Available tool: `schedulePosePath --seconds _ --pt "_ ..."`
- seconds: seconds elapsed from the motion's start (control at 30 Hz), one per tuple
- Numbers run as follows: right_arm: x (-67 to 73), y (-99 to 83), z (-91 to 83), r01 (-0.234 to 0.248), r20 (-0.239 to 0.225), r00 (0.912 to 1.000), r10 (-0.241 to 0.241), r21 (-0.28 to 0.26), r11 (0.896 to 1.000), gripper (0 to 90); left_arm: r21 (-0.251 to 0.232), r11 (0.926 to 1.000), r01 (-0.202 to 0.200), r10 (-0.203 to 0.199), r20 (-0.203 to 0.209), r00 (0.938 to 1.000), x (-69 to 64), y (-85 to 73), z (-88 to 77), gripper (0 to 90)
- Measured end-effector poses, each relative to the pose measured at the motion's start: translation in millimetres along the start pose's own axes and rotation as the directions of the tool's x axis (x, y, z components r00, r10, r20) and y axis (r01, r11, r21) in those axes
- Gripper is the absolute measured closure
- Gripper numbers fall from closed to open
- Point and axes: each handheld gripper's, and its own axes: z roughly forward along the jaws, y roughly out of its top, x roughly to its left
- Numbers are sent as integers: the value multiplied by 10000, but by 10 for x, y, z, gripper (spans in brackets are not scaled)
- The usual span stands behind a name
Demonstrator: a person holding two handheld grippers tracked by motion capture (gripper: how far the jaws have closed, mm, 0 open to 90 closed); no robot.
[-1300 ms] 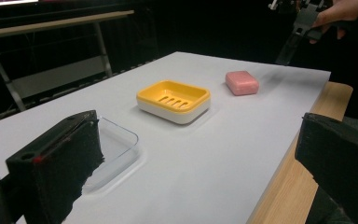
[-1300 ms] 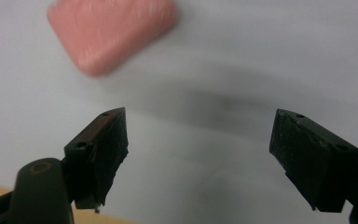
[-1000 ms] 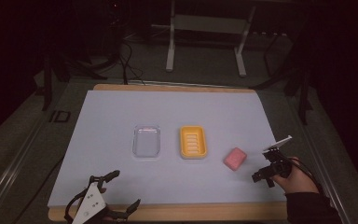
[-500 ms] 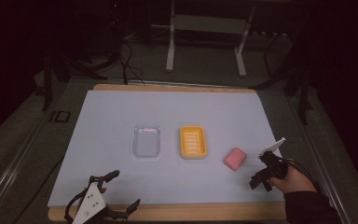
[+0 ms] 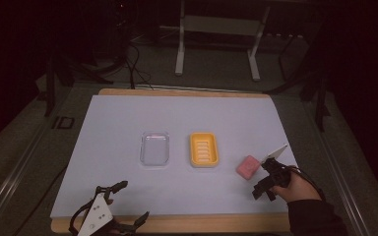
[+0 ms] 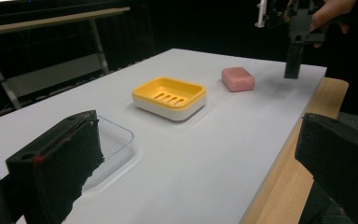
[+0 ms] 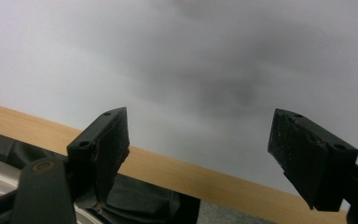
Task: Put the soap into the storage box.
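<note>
Hovering right claw, jaws apart and gripping nothing, sits just beside the pink soap at the bench's right edge (held in a hand). Left claw rests at the near edge, jaws spread, empty. Yellow soap dish and clear tray sit mid-bench, apart.

My left gripper is a black frame topped by a pale three-cornered plate with small dark dots; its jaws are thick black blocks with worn edges. My right gripper is black too, with screw holes in its jaw blocks, a pale plate, a dark cable, and a dark sleeve behind it.
</note>
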Motion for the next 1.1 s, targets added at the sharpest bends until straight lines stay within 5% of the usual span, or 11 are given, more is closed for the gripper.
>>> schedulePosePath --seconds 0.37,0.7,0.8,0.9,1.1 --pt "249 187 60 -238 -179 9995 242 236 9994 173 77 10000 -57 56 219 9997 -21 1 13 8" --pt "322 306 -41 -784 -400 9963 756 -731 9942 127 171 9998 -134 121 698 9975 -84 24 29 8" --pt "348 351 -80 -1542 -107 9880 1542 -1380 9784 132 72 10000 58 -65 958 9954 -88 43 38 8" --pt "365 383 -120 -1784 -218 9839 1775 -1871 9660 127 3 10000 76 -76 1054 9944 -88 58 53 8" --pt "351 444 -165 -1742 268 9822 1859 -2392 9552 129 -10 10000 82 -80 1414 9899 -102 82 126 8"
